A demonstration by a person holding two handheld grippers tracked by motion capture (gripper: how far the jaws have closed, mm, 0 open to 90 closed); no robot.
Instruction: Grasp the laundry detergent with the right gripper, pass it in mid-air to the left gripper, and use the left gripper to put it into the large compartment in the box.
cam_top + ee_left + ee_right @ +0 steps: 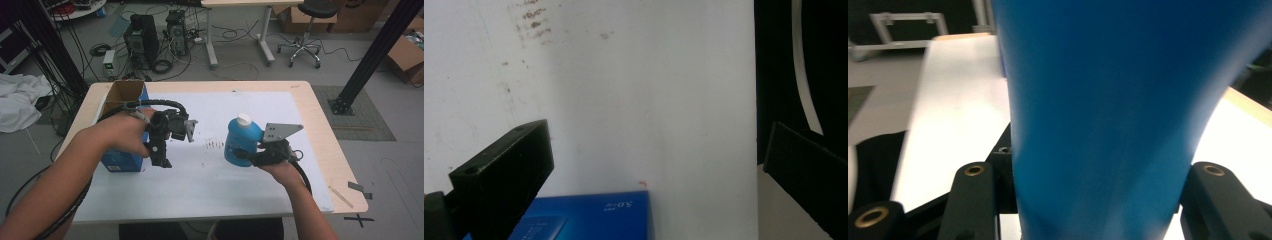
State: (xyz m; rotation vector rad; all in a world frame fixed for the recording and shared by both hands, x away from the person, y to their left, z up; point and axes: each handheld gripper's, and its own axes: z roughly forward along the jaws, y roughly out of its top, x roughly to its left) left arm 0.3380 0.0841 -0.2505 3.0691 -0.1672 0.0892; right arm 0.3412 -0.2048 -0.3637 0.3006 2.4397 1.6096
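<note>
The right gripper [250, 155] had its jaws clamped on the blue bottle [242, 140] at the worktop's [300, 95] three o'clock, lifting it by judgement. At nine o'clock, the left gripper [161, 150] hung wide-jawed beside the blue carton [122, 162], probably awaiting a handover.

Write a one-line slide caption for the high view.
Right gripper clamps a blue bottle on the white mat; left gripper hovers open beside a blue box.

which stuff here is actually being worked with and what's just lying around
In use:
- blue bottle, clamped in the right gripper
- open blue box, beside the left gripper, whose jaws are apart

Lying about:
- small grey strip at the table's right edge
- computers and stool on the floor
</note>
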